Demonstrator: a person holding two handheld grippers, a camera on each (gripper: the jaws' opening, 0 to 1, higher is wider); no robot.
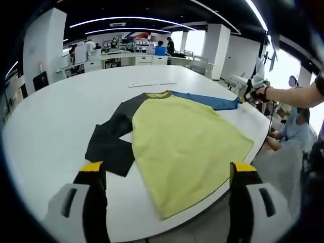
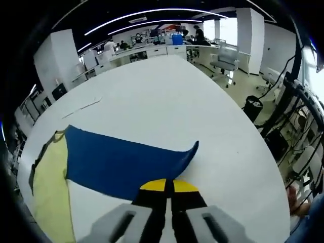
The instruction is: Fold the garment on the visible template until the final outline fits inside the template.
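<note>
On the round white table (image 1: 55, 116) lay the yellow-bodied shirt (image 1: 182, 142), right gripper (image 2: 169, 186) pinched on its blue sleeve (image 2: 121, 162), left gripper (image 1: 167, 169) spread empty near the hem; next, probably fold that sleeve onto the body.

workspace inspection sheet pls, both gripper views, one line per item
surface: white table, wide and bare around the garment
job's things: garment lies flat, yellow body, black sleeve folded in at one side, blue sleeve stretched out at the other; no template outline made out
clutter: thin pale strip on the table beyond the collar
grippers: left gripper open, hovering off the garment's hem; right gripper shut on the blue sleeve's end
cables: dark cables hang off a stand beside the table
surroundings: open office with desks, a chair, people at the far side
</note>
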